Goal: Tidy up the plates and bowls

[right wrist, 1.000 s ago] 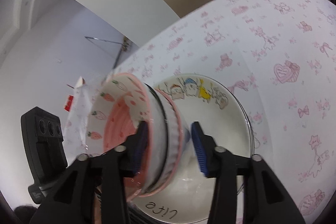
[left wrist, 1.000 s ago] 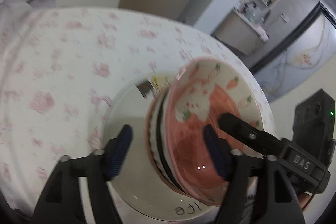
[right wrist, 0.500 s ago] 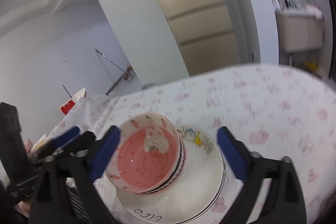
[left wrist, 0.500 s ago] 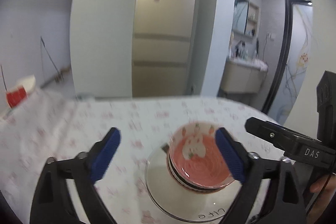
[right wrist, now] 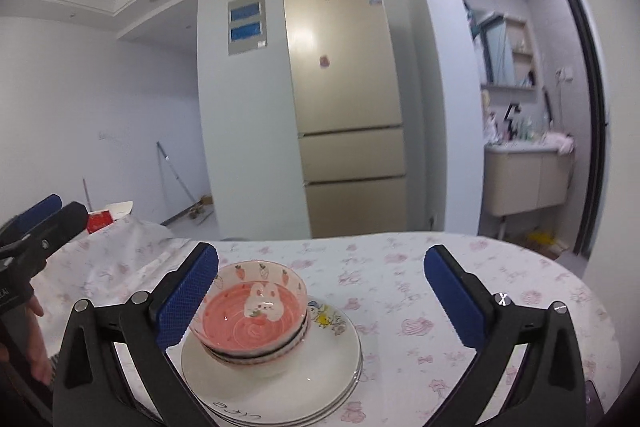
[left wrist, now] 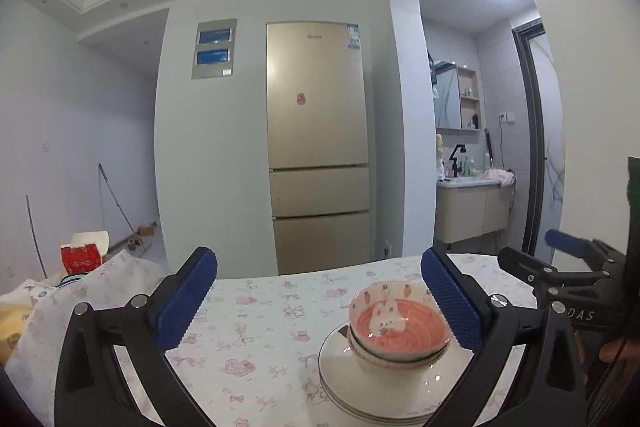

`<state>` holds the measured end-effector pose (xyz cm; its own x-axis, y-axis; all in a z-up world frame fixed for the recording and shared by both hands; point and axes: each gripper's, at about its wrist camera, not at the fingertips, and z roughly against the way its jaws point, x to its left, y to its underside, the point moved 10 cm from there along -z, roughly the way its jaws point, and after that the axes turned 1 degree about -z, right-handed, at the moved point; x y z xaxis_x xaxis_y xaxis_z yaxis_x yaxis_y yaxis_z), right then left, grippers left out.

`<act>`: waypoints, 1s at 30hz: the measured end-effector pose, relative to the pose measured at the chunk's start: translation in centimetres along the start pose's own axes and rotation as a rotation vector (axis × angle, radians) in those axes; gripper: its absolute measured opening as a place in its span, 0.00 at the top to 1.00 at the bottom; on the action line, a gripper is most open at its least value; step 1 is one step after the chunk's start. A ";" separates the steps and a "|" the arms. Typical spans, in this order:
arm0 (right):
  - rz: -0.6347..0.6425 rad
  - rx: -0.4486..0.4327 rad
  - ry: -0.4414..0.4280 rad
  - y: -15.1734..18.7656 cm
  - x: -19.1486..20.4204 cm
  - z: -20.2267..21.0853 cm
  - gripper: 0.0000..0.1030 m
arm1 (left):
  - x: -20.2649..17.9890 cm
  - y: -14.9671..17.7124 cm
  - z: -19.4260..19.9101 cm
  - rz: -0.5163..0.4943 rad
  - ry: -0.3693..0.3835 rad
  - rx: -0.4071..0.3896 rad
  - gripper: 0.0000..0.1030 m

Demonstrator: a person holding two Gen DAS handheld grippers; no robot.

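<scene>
Now both claws, left claw [left wrist: 318, 301] and right claw [right wrist: 320, 295], have just opened wide and pulled back empty, leaving the stacked bowls [right wrist: 254, 319] resting on the plates [right wrist: 272, 383] on the worktop [right wrist: 460, 307], so the organizing looks finished.

bowls [right wrist: 256, 319]: 2 stacked | plates [right wrist: 340, 351]: 2–3 stacked, exact count unclear | fridge [left wrist: 320, 147]: 1 | red box [left wrist: 82, 257]: 1 | desk [right wrist: 440, 287]: 1
</scene>
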<state>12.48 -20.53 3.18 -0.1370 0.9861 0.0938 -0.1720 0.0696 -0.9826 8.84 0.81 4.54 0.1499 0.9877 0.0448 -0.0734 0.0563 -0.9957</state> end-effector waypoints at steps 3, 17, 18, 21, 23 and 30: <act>0.090 -0.073 0.042 0.5 1.2 1.6 0.00 | 0.1 1.1 0.8 -0.009 -0.011 -0.020 0.00; 0.096 -0.106 0.029 3.9 2.1 2.5 0.00 | -0.3 5.2 0.8 -0.033 0.011 -0.025 0.00; 0.094 -0.105 0.027 4.1 2.2 2.6 0.00 | -0.6 5.3 0.8 -0.043 0.015 -0.024 0.00; 0.103 -0.112 0.029 4.3 2.3 3.0 0.00 | -0.9 5.5 0.6 -0.054 0.016 -0.014 0.00; 0.110 -0.126 0.022 4.3 2.6 3.3 0.00 | -1.0 5.7 0.1 -0.057 0.013 0.010 0.00; 0.130 -0.114 0.019 4.4 3.1 3.1 0.00 | -0.8 5.7 0.3 -0.054 0.003 0.000 0.00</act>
<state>8.29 -17.64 -0.38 -0.1328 0.9904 -0.0373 -0.0424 -0.0433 -0.9982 8.01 0.42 -1.16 0.1570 0.9827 0.0984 -0.0654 0.1097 -0.9918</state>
